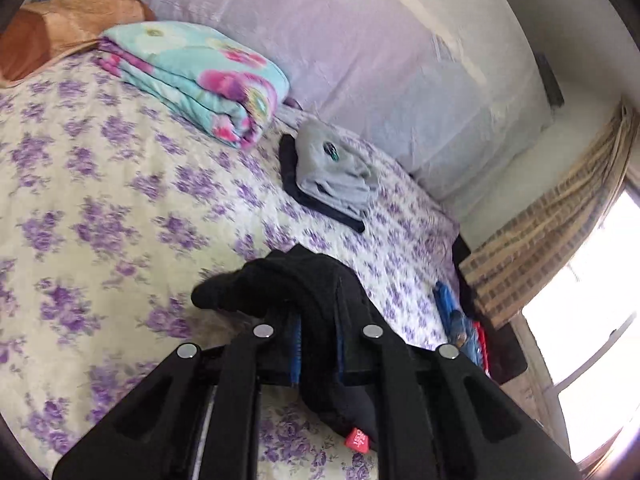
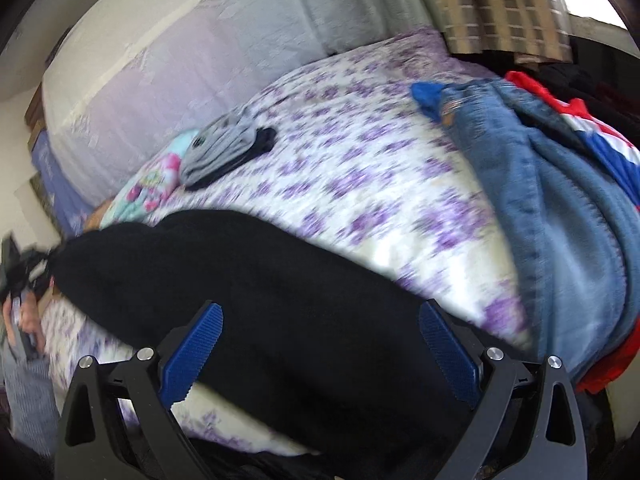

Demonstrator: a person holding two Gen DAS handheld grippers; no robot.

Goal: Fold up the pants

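The black pants (image 1: 280, 280) hang bunched over my left gripper (image 1: 318, 320), which is shut on them above the floral bed sheet (image 1: 100, 200). A red tag (image 1: 357, 440) on the cloth dangles below the fingers. In the right wrist view the same pants (image 2: 240, 280) stretch as a dark band across the bed, from the far left through my right gripper (image 2: 322, 354). That gripper is open. Its blue pads (image 2: 196, 352) stand wide apart on either side of the cloth without pressing it.
By the wall lie a folded floral blanket (image 1: 200, 80), a brown pillow (image 1: 68, 24) and a folded grey garment (image 1: 336, 168) on a black one. Jeans (image 2: 540, 200) and a red-and-blue garment (image 2: 600, 140) are heaped at the right. A checked curtain (image 1: 540, 248) hangs by the window.
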